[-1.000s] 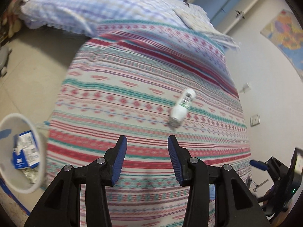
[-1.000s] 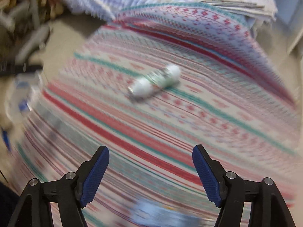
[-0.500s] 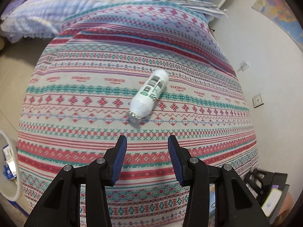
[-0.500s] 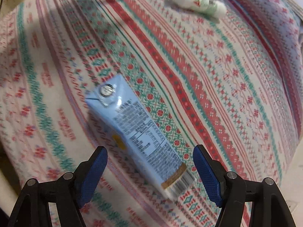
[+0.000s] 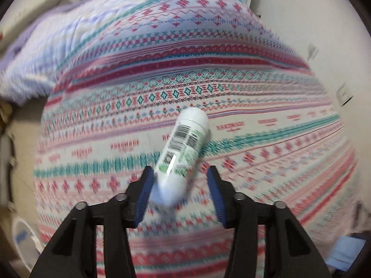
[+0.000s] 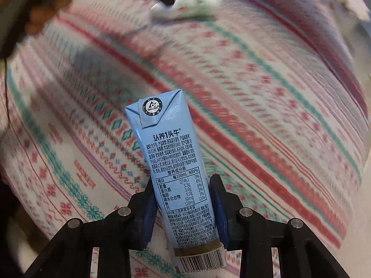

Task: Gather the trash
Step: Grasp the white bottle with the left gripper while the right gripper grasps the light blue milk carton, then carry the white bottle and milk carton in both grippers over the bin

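Spread under both claws is a patterned bedspread [image 5: 255,97]. Between the part-open, just widened left gripper [image 5: 179,183] lies a white bottle [image 5: 183,150]; a blue carton [image 6: 176,173] is clamped by the just-closed right gripper [image 6: 183,197].

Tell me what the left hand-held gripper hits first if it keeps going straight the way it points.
Most likely the white bottle: its near end already lies between the open fingers of the left hand-held gripper, with the patterned bedspread right beneath. Blur leaves the remaining gap unclear.

Both wrist cameras look steeply down, close above the patterned bedspread [image 5: 266,139], sharing the white bottle [image 5: 183,153].
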